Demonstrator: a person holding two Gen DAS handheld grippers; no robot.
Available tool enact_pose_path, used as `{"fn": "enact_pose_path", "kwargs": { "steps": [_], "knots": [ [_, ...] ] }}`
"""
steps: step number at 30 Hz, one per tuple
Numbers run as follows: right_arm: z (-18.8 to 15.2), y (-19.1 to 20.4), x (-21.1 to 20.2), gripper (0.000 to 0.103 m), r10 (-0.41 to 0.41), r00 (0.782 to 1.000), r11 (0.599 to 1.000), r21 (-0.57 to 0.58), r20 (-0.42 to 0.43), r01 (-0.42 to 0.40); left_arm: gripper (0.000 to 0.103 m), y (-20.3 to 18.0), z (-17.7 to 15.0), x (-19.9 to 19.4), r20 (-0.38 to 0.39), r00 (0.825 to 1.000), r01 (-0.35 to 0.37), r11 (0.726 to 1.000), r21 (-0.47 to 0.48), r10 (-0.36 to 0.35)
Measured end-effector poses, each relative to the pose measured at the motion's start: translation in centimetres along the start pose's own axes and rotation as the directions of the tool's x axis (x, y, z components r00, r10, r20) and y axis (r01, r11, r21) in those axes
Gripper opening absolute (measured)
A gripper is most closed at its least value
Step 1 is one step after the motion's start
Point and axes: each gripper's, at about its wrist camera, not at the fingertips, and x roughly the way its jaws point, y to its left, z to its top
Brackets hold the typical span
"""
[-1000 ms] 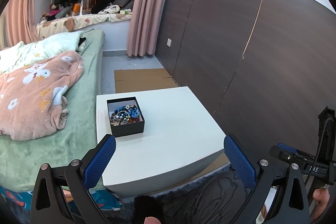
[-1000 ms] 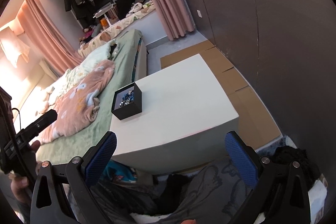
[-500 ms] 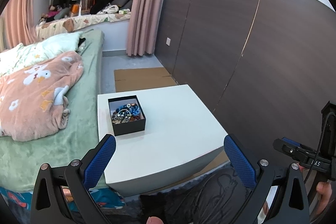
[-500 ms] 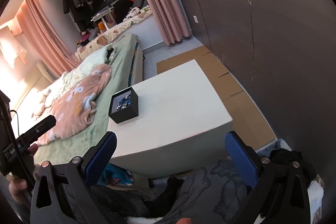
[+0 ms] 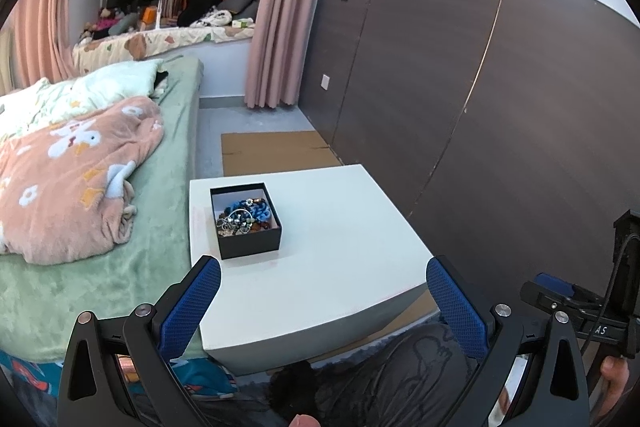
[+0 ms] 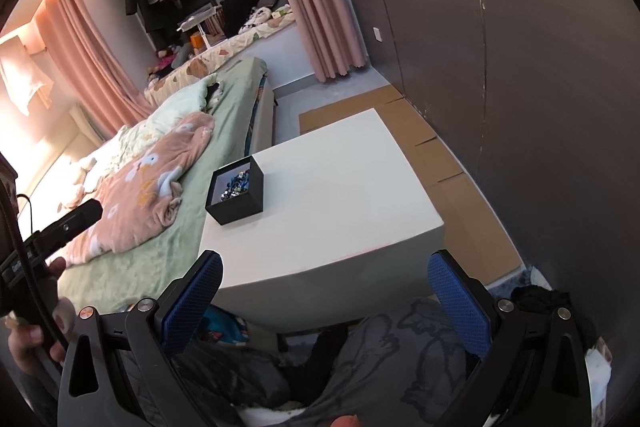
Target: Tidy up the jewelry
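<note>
Both tools, left and right, stay spread and empty, edging nearer the jewelry heaped in the black box at frame centre-left on the desk

A small black box is sitting open and upright on the white surface ahead of me, near its left edge on the side closest to the bed. Its walls are matte black and its inside is looking pale. A tangled heap of jewelry is lying inside it: blue beaded strands are curling over silvery and darker pieces, too small to tell apart. From my right side, the box is showing one corner toward me, the jewelry glinting within.
</note>
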Motion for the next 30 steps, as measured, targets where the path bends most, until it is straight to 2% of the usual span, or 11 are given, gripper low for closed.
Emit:
{"fn": "enact_pose_path", "kwargs": {
  "steps": [18, 30],
  "knots": [
    [-0.5, -1.4, -1.0, 0.103, 0.006, 1.0, 1.0, 0.023, 0.009, -0.007, 0.102, -1.8, -0.2, -0.8, 0.021, 0.999, -0.026, 0.999, 0.023, 0.025],
    [-0.8, -1.2, -1.0, 0.103, 0.006, 1.0, 1.0, 0.023, 0.002, -0.006, 0.102, -1.8, -0.5, -1.1, 0.018, 1.0, -0.015, 0.999, 0.04, 0.014]
  ]
}}
